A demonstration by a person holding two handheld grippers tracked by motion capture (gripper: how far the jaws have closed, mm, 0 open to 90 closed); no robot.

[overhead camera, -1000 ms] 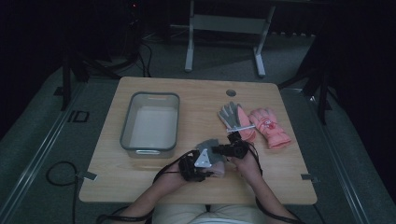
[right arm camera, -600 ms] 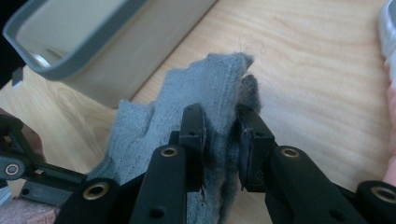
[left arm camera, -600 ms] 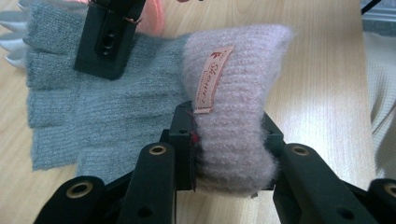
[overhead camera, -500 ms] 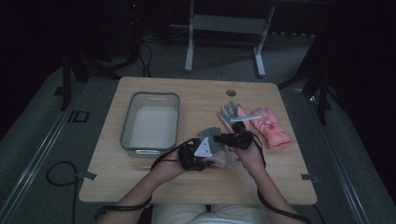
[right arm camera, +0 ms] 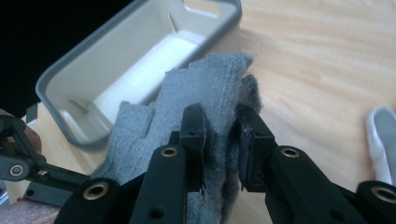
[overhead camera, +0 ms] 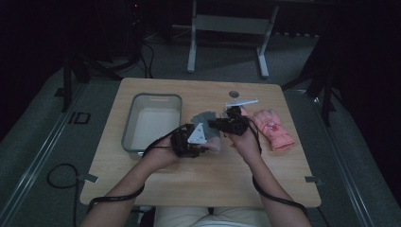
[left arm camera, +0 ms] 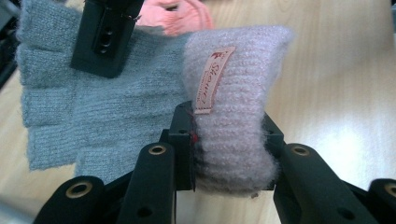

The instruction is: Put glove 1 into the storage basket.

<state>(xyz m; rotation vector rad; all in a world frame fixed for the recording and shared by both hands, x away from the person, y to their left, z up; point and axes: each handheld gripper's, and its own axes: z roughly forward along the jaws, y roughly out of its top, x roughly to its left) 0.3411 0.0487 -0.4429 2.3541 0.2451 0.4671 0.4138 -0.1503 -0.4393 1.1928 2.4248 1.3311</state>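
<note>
Grey glove (left arm camera: 88, 112) hangs above the middle of the table (overhead camera: 198, 177), stretched between both tools. The left gripper (left arm camera: 229, 140) pinches the glove's pale pink cuff (left arm camera: 236, 93), its jaws pressed into the knit on both sides. The right gripper (right arm camera: 222, 140) pinches the grey finger end, at about 11 o'clock from the left one in the left gripper view. A grey tray (overhead camera: 137, 142) sits at 9 o'clock of the glove; a pink glove (overhead camera: 274, 130) lies at 3 o'clock on the tabletop
</note>
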